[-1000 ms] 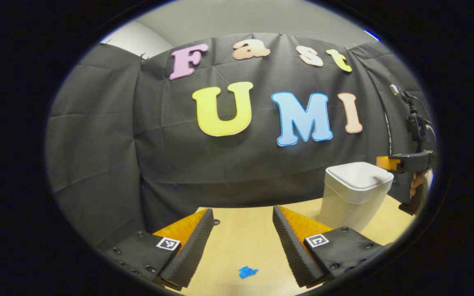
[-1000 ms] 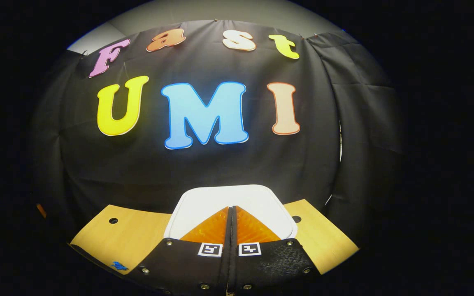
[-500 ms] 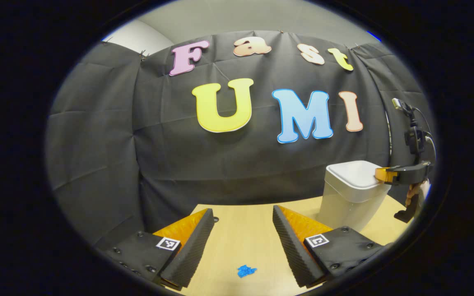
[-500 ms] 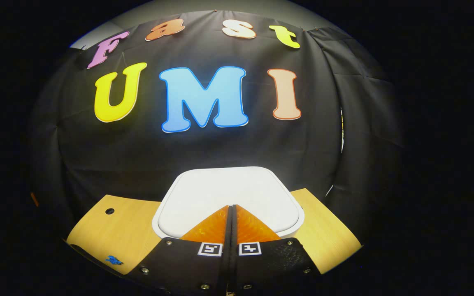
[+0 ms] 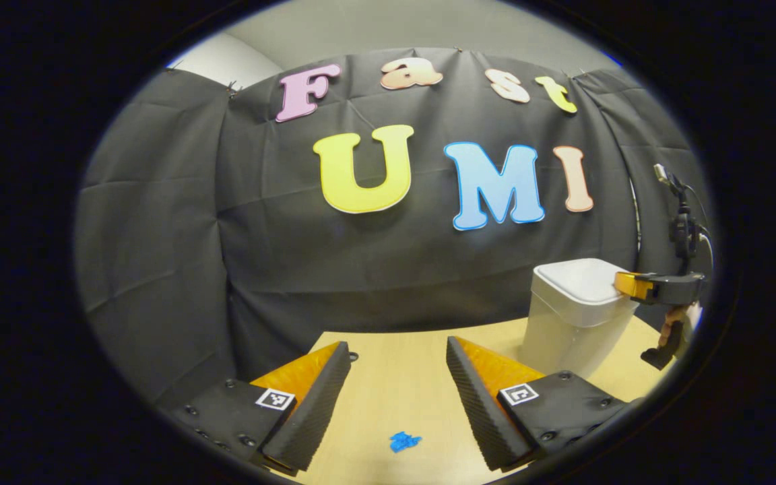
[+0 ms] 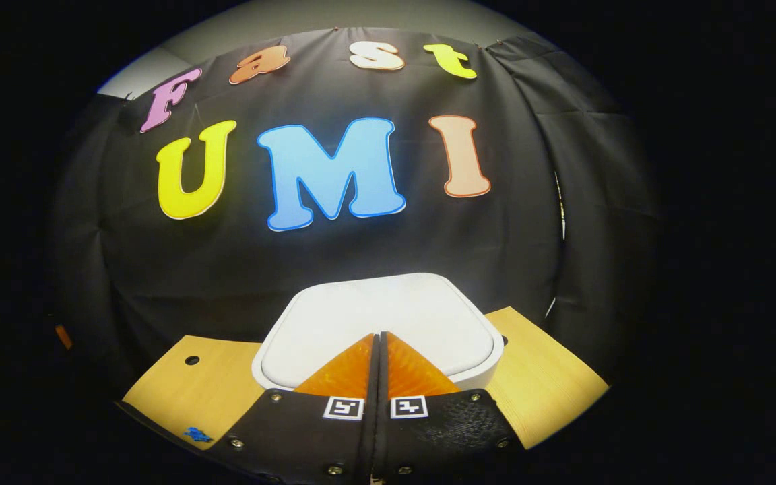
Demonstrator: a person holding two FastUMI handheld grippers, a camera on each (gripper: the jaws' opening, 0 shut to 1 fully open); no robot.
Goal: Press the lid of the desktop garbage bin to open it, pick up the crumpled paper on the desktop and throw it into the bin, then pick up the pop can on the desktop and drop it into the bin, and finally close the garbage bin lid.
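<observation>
The right gripper (image 6: 379, 337) — fingers pressed together, holding nothing — rests its tip on the near edge of the bin's white lid (image 6: 381, 316), which has stayed down flat on the garbage bin (image 5: 573, 316) since a second ago. The left gripper (image 5: 398, 350) hovers wide open and empty over the wooden table (image 5: 395, 391), a small blue mark (image 5: 404, 441) below it, barely shifted.

Dim booth, sharp, fisheye-warped edges

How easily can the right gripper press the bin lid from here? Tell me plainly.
Probably easily: the right gripper, fingers together, is already at the near edge of the closed white bin lid, with nothing between them. Actual contact can't be confirmed.
</observation>
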